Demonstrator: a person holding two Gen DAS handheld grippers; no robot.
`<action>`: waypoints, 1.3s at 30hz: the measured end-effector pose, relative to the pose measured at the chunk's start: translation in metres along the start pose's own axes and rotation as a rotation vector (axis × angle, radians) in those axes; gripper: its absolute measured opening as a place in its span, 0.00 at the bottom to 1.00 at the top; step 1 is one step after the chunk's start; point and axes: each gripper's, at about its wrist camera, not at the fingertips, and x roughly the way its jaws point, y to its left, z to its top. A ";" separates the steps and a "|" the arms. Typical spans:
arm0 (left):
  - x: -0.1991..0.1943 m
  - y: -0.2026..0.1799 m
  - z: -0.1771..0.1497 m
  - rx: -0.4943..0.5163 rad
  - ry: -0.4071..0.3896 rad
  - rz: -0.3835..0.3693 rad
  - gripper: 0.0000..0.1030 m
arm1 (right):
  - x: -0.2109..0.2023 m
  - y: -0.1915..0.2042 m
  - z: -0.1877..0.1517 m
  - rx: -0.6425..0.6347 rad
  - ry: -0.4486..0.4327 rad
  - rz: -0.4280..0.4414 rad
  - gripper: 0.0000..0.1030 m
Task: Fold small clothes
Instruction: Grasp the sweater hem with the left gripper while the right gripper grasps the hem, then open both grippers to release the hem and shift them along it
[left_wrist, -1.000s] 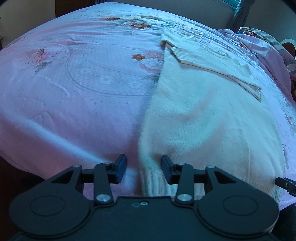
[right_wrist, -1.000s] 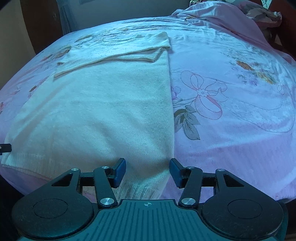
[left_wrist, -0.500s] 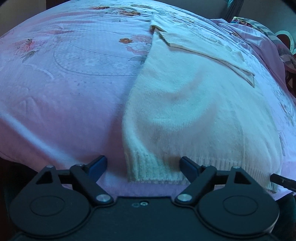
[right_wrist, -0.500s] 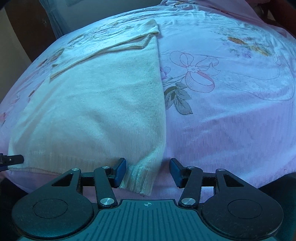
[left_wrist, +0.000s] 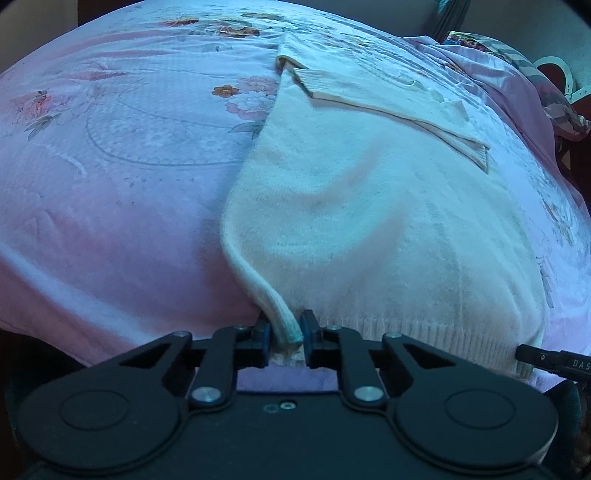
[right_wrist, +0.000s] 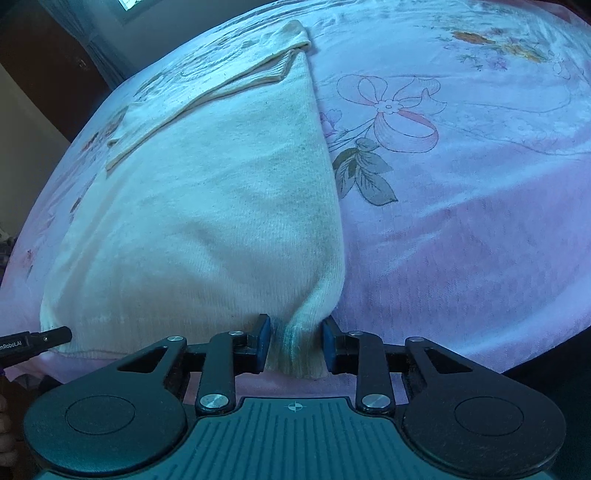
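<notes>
In the left wrist view, a pink bed cover printed with flowers (left_wrist: 122, 177) fills the left half of the frame and curves away toward the top. Right of it, from the centre across to the right edge, a cream knitted sweater (left_wrist: 369, 221) lies flat on the bed, with one ribbed-cuffed sleeve (left_wrist: 391, 99) folded diagonally across its upper part. At bottom centre the left gripper (left_wrist: 285, 338) has its black fingers (left_wrist: 263, 339) pinching the sweater's ribbed hem at the near left corner; the cloth rises into a ridge that runs up and left from the grip. At the lower right edge of this frame the tip of the right gripper's finger (left_wrist: 546, 360) touches the hem's other corner. A crumpled patterned blanket (left_wrist: 554, 107) sits in the upper right.

In the right wrist view, the left gripper's black finger tip (right_wrist: 44, 338) enters at the lower left edge, at the hem. The sweater (right_wrist: 207, 206) spreads over the left and centre of the frame, its folded sleeve (right_wrist: 207, 92) toward the upper left. At bottom centre the right gripper (right_wrist: 296, 345) has its fingers (right_wrist: 263, 343) closed on the bunched ribbed hem at the near right corner. The pink cover (right_wrist: 480, 221), with a drawn ribbon bow and green leaves, fills the right half.
</notes>
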 end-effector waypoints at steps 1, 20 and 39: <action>-0.001 -0.001 0.001 0.002 -0.002 -0.002 0.09 | 0.000 0.000 0.001 0.003 0.003 0.004 0.28; -0.002 -0.022 0.107 -0.017 -0.161 -0.126 0.05 | -0.007 -0.001 0.094 0.167 -0.144 0.204 0.08; 0.050 -0.004 0.169 -0.025 -0.173 -0.001 0.63 | 0.039 -0.021 0.173 0.265 -0.283 0.081 0.60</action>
